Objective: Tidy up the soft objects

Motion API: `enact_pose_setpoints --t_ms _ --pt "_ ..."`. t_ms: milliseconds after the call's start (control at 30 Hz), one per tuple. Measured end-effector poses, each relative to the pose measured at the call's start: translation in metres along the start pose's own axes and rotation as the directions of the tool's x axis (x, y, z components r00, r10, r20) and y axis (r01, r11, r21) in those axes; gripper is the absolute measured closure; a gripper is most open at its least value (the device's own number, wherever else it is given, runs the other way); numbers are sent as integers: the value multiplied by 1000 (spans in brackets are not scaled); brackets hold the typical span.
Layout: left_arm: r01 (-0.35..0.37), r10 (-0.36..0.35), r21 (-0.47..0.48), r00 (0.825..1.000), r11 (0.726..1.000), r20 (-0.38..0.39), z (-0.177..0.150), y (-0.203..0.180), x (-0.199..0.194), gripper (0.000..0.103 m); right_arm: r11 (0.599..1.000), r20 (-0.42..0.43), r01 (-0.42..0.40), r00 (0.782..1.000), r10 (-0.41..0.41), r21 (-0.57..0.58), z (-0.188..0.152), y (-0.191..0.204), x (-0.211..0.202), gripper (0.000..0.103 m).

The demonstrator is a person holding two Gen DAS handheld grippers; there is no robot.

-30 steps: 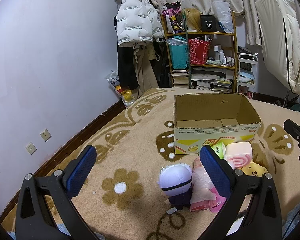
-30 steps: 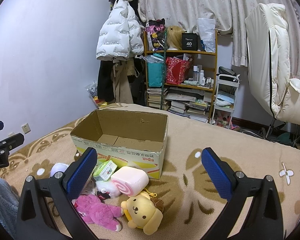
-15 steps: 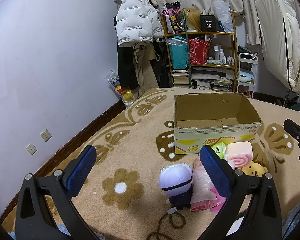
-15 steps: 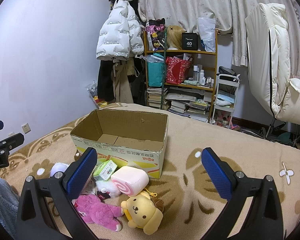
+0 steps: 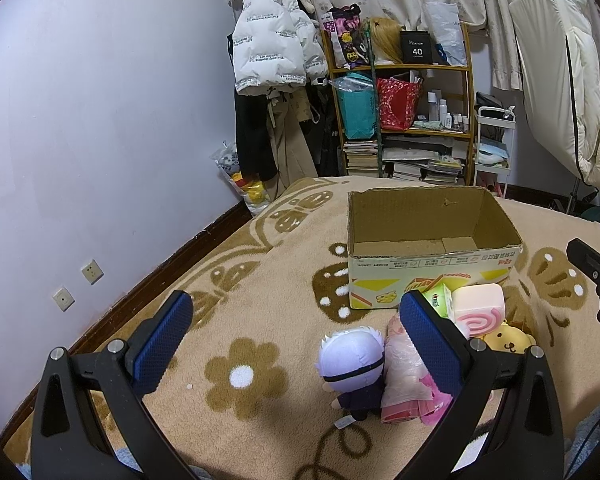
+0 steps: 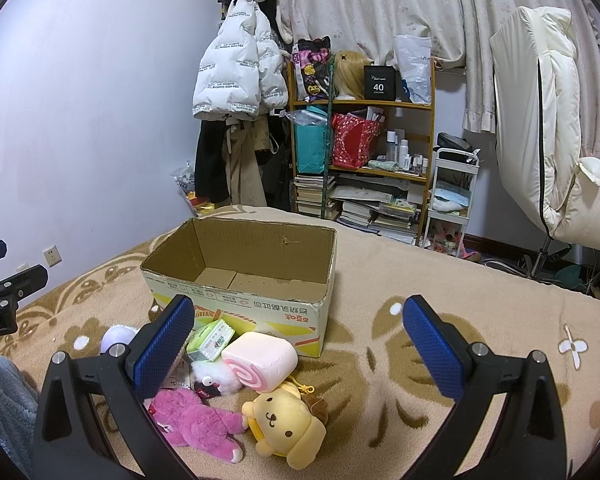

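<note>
Left tongs (image 5: 296,338) spread wide, nothing between the blue pads, hovering over the patterned blanket (image 5: 240,280) short of the toy pile. Right tongs (image 6: 298,344) likewise spread wide and empty, held above the same blanket, with the pile low on their left side.

Cardboard box (image 6: 240,276) standing open-topped on the blanket, nothing inside but its bottom flaps. Toys heaped on the blanket against the box's near printed wall, all outside it. Pink swirl-roll cushion (image 6: 260,360) touching the box front, a green packet (image 6: 211,340) just beside it on the left. Yellow dog plush (image 6: 286,422) lying face-up in front of the roll. Pink bear plush (image 6: 196,420) sprawled to the dog's left, partly behind the left finger of the right tongs. Small white fluffy toy (image 6: 216,376) tucked between roll and pink bear. White-haired doll (image 5: 352,364) at the left end of the pile, back of the head toward the left camera, pressed against a pink bagged item (image 5: 404,376).

Bookshelf (image 6: 364,152) and hanging white jacket (image 6: 236,76) against the far wall.
</note>
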State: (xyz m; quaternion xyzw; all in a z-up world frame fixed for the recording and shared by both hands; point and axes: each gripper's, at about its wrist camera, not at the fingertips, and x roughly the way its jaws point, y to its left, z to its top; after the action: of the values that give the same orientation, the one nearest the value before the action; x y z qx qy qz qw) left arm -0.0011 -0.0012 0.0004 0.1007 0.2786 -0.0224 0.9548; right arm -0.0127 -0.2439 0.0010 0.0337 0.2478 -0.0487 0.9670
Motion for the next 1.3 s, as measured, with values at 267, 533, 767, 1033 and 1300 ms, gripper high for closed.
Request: enact_pose_setpoints --t_ms 267,533,767,1033,1300 --pt "1 -1 3 1000 1000 0 0 0 0 1 1000 -2 0 1000 0 0 0 0 -1 0" --pt "-1 1 6 1000 1000 -5 0 -1 0 1 1000 0 0 1000 0 -1 1 0 -1 0" --pt "-3 3 8 1000 1000 -4 0 -1 0 1 1000 0 0 1000 0 -1 1 0 -2 0" --pt "-3 3 9 1000 1000 -4 0 -2 0 1 1000 -1 -1 1000 1 0 1 0 -1 0" --pt "12 -12 18 999 1000 -32 -3 -2 9 1 1000 -1 -1 1000 1 -1 1 0 -1 0"
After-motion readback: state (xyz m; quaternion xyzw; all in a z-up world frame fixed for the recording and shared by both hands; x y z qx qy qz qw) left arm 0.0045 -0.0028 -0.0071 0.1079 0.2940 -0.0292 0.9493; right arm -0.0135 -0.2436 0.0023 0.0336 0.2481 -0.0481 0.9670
